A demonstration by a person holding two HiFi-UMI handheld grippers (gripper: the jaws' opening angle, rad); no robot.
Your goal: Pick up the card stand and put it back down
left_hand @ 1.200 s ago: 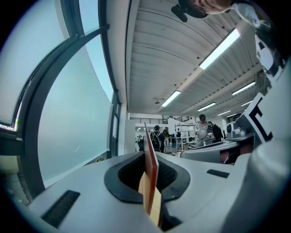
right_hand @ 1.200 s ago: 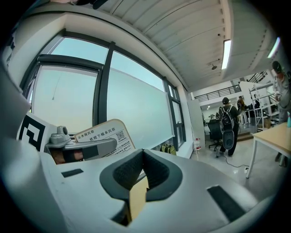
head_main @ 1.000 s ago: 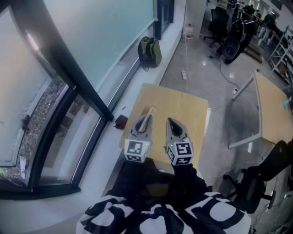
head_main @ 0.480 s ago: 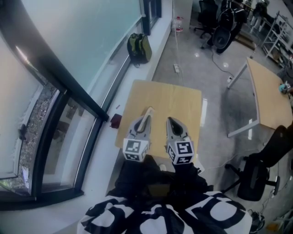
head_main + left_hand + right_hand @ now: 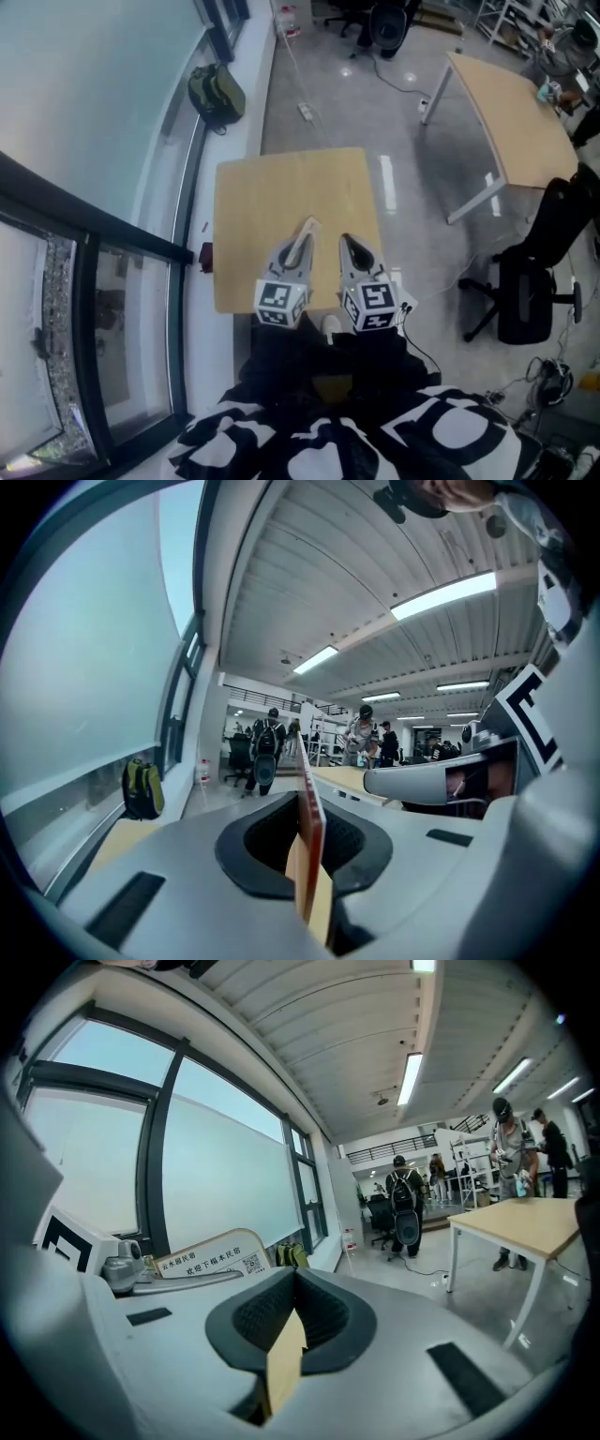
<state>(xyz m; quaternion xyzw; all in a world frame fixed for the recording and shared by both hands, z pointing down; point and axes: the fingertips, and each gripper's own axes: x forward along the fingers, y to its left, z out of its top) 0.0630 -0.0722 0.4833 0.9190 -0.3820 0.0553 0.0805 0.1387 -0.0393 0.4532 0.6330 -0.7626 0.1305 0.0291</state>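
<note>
Head view, looking steeply down: a grey floor runs beside a long window on the left. A square wooden table stands in the middle, with a second table well apart at upper right. A black chair sits on the right, below that second table in the picture. A green backpack leans at the foot of the window, beyond the near table.

Over the near edge of the table the two tools point forward side by side, close but apart. The left hand-held gripper is clamped on the card stand, which sticks out past its jaw tips as a thin pale slab. In the left gripper view the stand is seen edge-on, upright between the pads (a reddish edge with a wooden face). It is lifted clear of the table top. In the right gripper view its printed face shows at the left, against the window.

The right hand-held gripper has its jaws closed together with nothing between them.
</note>
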